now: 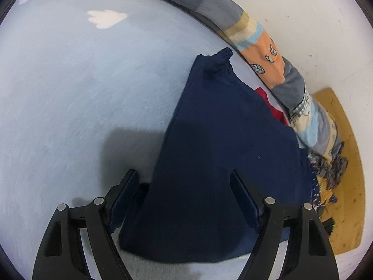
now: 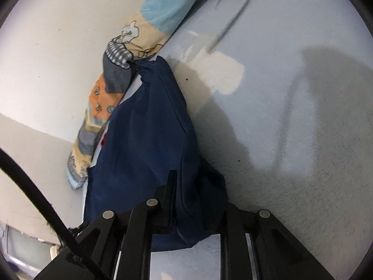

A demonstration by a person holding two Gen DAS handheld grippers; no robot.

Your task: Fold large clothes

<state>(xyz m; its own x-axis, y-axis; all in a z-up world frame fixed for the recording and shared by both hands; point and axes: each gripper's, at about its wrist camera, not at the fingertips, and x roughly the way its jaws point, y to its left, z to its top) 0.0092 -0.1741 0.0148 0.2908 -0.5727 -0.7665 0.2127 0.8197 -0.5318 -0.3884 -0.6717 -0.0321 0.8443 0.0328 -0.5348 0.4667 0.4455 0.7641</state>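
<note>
A navy blue garment (image 1: 221, 154) lies lengthwise on the pale blue bed sheet (image 1: 81, 93), its gathered end pointing toward the wall. My left gripper (image 1: 184, 177) stands open over the garment's near end, one finger on each side of the cloth, and the pads are not pressing on it. In the right wrist view the same navy garment (image 2: 144, 140) bunches up between the fingers of my right gripper (image 2: 198, 191), which is shut on a fold of it. The cloth drapes over the right finger and hides its tip.
A rolled patchwork quilt (image 1: 275, 70) runs along the white wall (image 1: 303, 11) beside the garment. A red cloth (image 1: 272, 107) peeks out from under the navy one. Patterned clothes (image 1: 326, 175) and a wooden board (image 1: 345, 163) are at the right. A black cable (image 2: 35, 186) crosses the lower left of the right wrist view.
</note>
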